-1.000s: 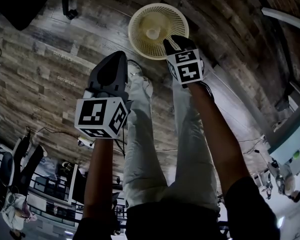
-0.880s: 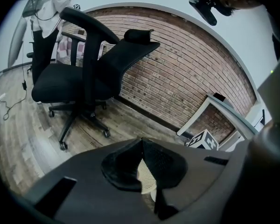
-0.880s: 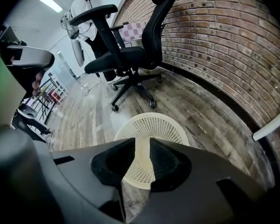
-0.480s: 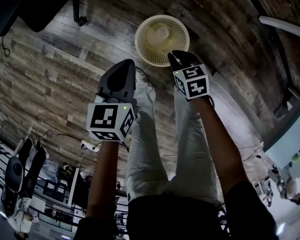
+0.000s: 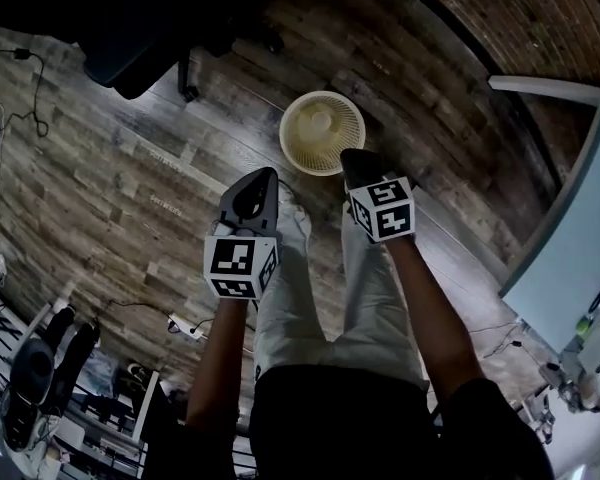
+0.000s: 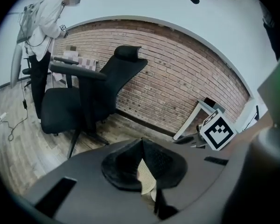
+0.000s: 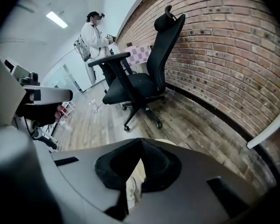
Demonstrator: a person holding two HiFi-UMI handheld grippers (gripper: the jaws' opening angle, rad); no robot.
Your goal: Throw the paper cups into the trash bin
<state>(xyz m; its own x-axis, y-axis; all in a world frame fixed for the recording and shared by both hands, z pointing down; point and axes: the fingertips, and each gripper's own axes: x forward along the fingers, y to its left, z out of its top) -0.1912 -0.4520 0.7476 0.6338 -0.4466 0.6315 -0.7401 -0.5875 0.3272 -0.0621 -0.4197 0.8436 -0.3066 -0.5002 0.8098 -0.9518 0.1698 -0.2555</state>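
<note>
A round cream mesh trash bin (image 5: 322, 133) stands on the wood floor just ahead of the person's feet. I see no paper cup in any view. My left gripper (image 5: 261, 176) hangs over the left leg, short of the bin, shut with nothing in it. My right gripper (image 5: 356, 157) is at the bin's near rim, its jaws closing fully together on nothing. In the left gripper view the tips (image 6: 141, 140) meet, with the bin's mesh (image 6: 145, 177) showing below them. The right gripper view shows its tips (image 7: 141, 139) touching above the bin (image 7: 136, 169).
A black office chair (image 5: 150, 38) stands at the far left, near the brick wall (image 7: 233, 55). A light-blue table (image 5: 580, 228) juts in at the right. A power strip with cables (image 5: 180, 325) lies on the floor. Another person (image 7: 93, 34) stands in the background.
The head view has pulled up and back, so the bin looks smaller. Both grippers have drawn back; the right one was over the bin's rim and now sits at its near edge.
</note>
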